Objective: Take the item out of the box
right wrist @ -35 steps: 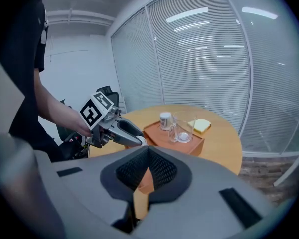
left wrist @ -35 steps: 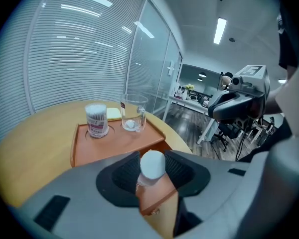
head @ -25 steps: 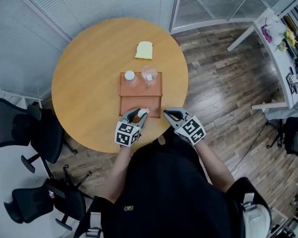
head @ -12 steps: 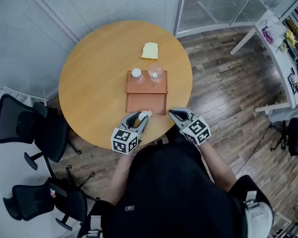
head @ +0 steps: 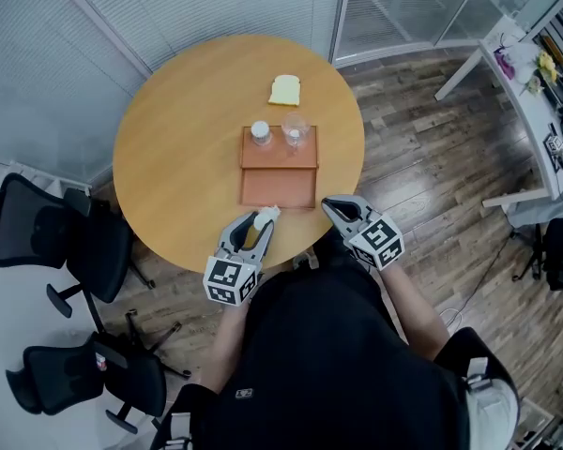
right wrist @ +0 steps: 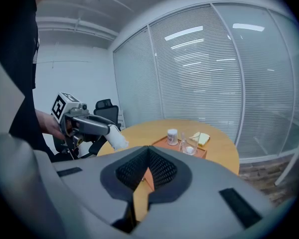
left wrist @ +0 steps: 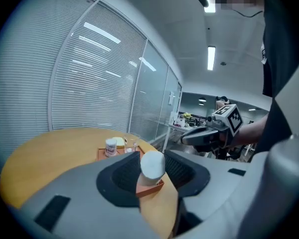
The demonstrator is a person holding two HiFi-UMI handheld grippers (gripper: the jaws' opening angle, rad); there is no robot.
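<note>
A small white-capped container (left wrist: 151,167) sits tilted between the pads of my left gripper (left wrist: 150,166), which is shut on it. In the head view that left gripper (head: 253,225) holds the container (head: 266,217) over the table's near edge, just in front of the orange-brown box (head: 279,187). A white jar (head: 260,131) and a clear glass (head: 295,131) stand at the box's far end. To the box's right front, my right gripper (head: 333,206) is shut with nothing in it; the right gripper view shows its pads (right wrist: 159,169) together.
The round wooden table (head: 178,148) carries a pale yellow slab (head: 284,90) beyond the box. Black office chairs (head: 47,237) stand at the left. Glass walls with blinds lie behind, and a white desk (head: 535,92) is at the far right.
My left gripper has drawn back from the box's near edge toward the person, still holding the container. The right gripper has barely moved.
</note>
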